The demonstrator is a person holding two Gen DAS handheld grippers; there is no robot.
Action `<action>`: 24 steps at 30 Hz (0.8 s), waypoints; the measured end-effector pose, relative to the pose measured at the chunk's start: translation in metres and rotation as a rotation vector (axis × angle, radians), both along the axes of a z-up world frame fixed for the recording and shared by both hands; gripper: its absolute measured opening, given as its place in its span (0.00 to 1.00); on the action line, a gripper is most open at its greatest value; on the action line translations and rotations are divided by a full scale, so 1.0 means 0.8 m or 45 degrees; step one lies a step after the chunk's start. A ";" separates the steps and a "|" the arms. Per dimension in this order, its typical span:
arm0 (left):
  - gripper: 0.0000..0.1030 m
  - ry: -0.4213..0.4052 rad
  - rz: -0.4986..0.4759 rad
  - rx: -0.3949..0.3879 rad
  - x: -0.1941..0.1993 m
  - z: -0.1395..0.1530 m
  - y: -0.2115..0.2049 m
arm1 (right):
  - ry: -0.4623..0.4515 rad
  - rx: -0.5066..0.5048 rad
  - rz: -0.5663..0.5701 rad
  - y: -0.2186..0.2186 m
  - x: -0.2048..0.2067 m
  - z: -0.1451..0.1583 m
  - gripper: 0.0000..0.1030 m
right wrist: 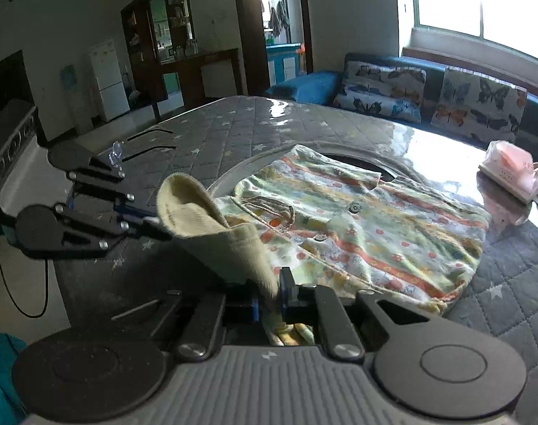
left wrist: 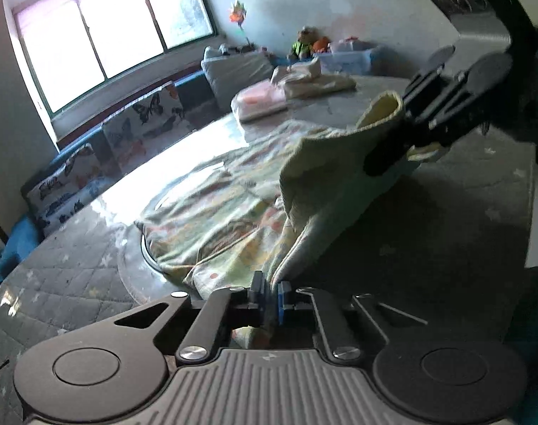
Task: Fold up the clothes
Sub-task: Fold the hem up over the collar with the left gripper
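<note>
A small striped, flower-print shirt [right wrist: 357,226] with buttons lies on the grey quilted table cover [right wrist: 226,124]. Its near edge is lifted, showing a pale yellow lining [right wrist: 212,241] stretched between both grippers. My right gripper [right wrist: 273,294] is shut on that edge at the bottom of the right wrist view. My left gripper [right wrist: 159,225] comes in from the left and pinches the other end of the raised fold. In the left wrist view my left gripper [left wrist: 269,294] is shut on the shirt [left wrist: 226,205] hem, and my right gripper [left wrist: 393,157] clamps the pale fold [left wrist: 325,177] at upper right.
A pink wrapped package [right wrist: 506,173] and a stack of folded clothes [left wrist: 315,78] sit at the table's far side. A glass turntable ring [right wrist: 386,168] lies under the shirt. Black cables [right wrist: 152,138] lie on the cover. A sofa with butterfly cushions [right wrist: 478,106] stands beyond the table.
</note>
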State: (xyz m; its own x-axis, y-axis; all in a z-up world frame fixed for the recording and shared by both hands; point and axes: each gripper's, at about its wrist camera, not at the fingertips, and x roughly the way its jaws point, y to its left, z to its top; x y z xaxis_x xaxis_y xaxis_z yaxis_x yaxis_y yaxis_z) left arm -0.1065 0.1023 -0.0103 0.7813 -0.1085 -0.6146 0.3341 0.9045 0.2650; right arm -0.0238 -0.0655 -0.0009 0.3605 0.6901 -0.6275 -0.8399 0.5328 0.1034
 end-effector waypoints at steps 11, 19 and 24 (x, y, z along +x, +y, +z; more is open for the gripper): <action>0.06 0.003 -0.104 -0.170 -0.075 0.041 -0.023 | -0.015 0.050 0.038 -0.056 -0.070 0.038 0.06; 0.06 0.001 -0.142 -0.251 -0.122 0.064 -0.036 | 0.001 0.006 0.116 -0.071 -0.117 0.064 0.05; 0.06 -0.038 -0.086 -0.290 -0.094 0.071 -0.024 | -0.030 -0.002 0.111 -0.056 -0.089 0.077 0.05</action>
State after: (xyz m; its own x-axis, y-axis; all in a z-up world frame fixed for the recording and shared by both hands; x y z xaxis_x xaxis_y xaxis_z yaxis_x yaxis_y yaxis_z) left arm -0.1818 0.0831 0.0467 0.7850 -0.2947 -0.5450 0.3912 0.9179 0.0672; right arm -0.0951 -0.1102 0.0603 0.3134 0.7185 -0.6209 -0.8855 0.4573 0.0824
